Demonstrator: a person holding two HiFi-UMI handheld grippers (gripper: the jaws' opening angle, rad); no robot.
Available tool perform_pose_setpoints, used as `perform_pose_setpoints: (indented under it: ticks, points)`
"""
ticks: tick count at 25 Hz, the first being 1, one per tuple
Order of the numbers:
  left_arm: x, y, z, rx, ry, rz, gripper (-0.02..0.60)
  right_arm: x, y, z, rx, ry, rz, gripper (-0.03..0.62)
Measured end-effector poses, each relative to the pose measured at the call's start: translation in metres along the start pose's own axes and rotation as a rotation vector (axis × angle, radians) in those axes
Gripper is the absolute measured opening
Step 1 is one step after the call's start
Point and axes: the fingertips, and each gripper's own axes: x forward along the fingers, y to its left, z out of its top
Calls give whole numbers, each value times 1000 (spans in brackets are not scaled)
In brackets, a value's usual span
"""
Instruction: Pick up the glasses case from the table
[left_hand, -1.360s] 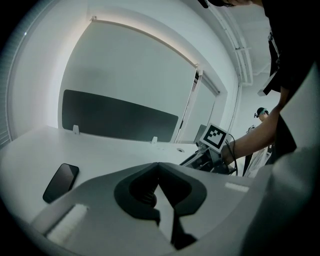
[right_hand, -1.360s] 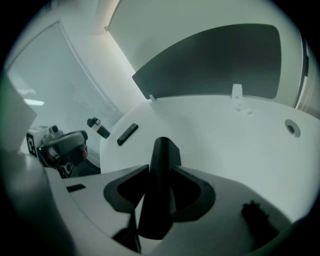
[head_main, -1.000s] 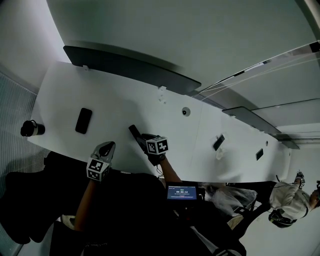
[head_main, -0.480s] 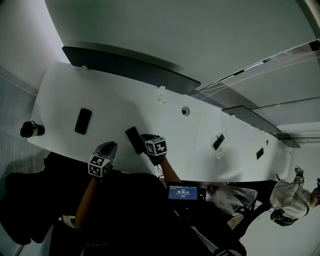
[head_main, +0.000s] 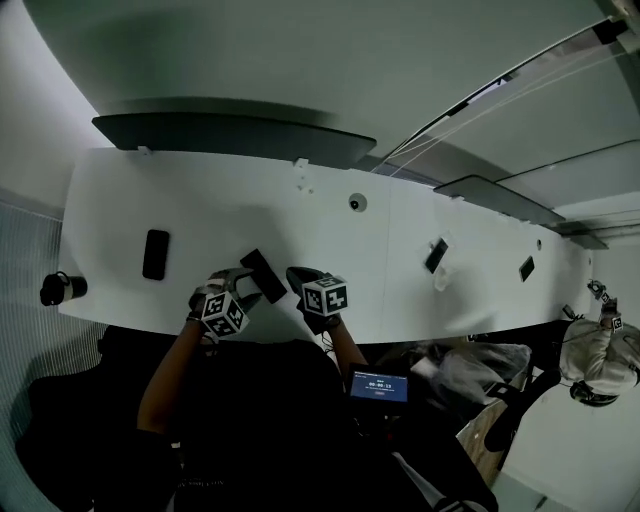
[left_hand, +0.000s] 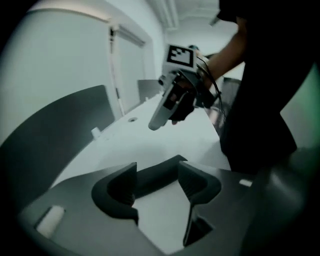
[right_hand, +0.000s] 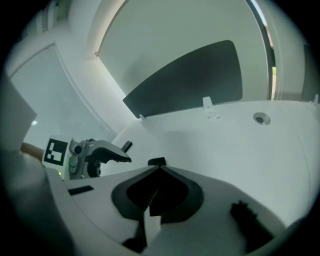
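Note:
The black glasses case (head_main: 263, 275) lies slantwise on the white table (head_main: 400, 270), near its front edge. My left gripper (head_main: 245, 287) has its jaws one on each side of the case (left_hand: 152, 177); they are opening and the pads do not press on it. My right gripper (head_main: 297, 275) is just right of the case and hangs a little above the table, its jaws shut with nothing between them. In the right gripper view the case's end (right_hand: 157, 161) shows just past the closed tips (right_hand: 159, 169). The left gripper view has the right gripper (left_hand: 156, 122) raised behind the case.
A dark phone (head_main: 156, 254) lies at the table's left and a dark bottle (head_main: 62, 288) stands at the left corner. A round grommet (head_main: 356, 203) and two small dark items (head_main: 436, 255) (head_main: 526, 268) sit farther right. A dark panel (head_main: 230, 135) runs along the back edge. A lit screen (head_main: 379, 386) is below.
My left gripper has swung right, rolled over and come down around the case, with its jaws parted. The case now lies flatter. The right gripper has lifted slightly.

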Motion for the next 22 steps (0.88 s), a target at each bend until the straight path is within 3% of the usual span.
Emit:
perform_pose_setpoints:
  ticks: [2, 4, 7, 12, 16, 22]
  points:
    - [20, -4, 0, 241, 82, -81, 293, -13, -4, -4, 38, -28, 0, 5]
    - [39, -10, -11, 432, 178, -181, 327, -27, -5, -8, 71, -59, 0, 5]
    - [62, -13, -28, 619, 285, -299, 365, -45, -5, -14, 107, -100, 2, 6]
    - [86, -27, -43, 711, 367, -419, 383, -65, -11, -24, 142, -146, -16, 34]
    - [100, -33, -43, 748, 398, -434, 382, -76, -15, -31, 167, -168, -34, 34]
    - [101, -39, -48, 755, 477, -505, 330, -87, -17, -35, 191, -196, -47, 34]
